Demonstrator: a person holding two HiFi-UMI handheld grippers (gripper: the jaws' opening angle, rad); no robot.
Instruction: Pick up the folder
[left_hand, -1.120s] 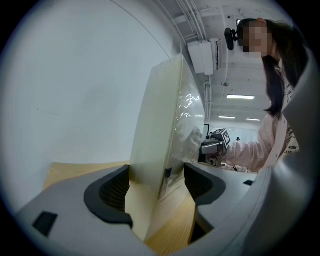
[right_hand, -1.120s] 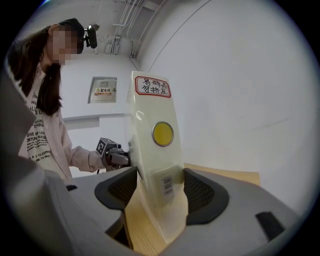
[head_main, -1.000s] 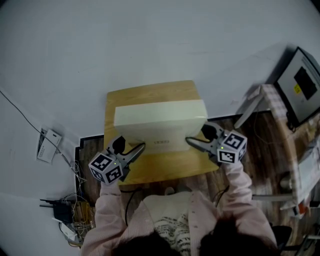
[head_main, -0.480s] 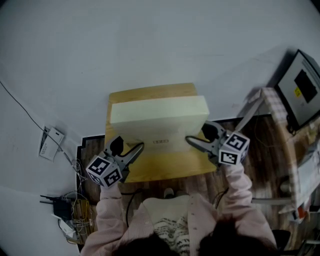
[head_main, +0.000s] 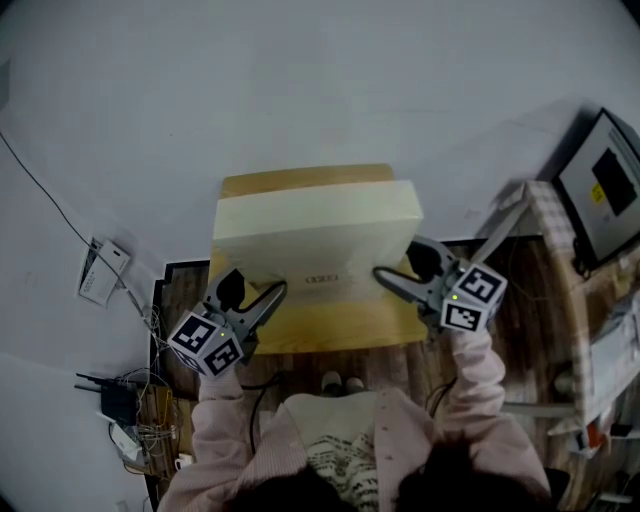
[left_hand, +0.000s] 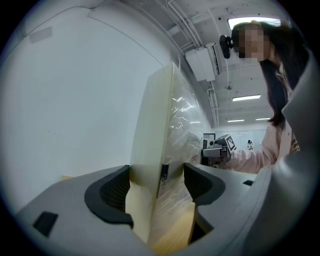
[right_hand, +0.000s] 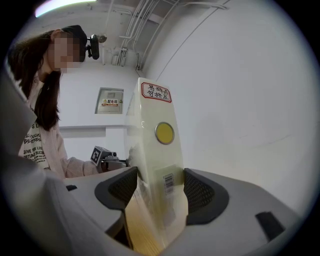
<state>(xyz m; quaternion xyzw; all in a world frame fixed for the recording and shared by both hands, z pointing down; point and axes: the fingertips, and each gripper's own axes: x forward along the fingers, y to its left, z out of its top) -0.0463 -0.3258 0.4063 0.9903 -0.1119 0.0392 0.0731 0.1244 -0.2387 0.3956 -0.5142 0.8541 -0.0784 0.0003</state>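
grip: left gripper (head_main: 272, 296) and right gripper (head_main: 385, 280) fingers both clamped on folder (head_main: 316, 235) ends | place: folder centre frame, over wooden surface (head_main: 330, 325) | risk: slick wrap, end-only pinch; an uneven lift could let it tilt or slip

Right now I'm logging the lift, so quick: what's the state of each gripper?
Left gripper: jaws closed on the left end of the folder.
Right gripper: jaws closed on the folder's right end.
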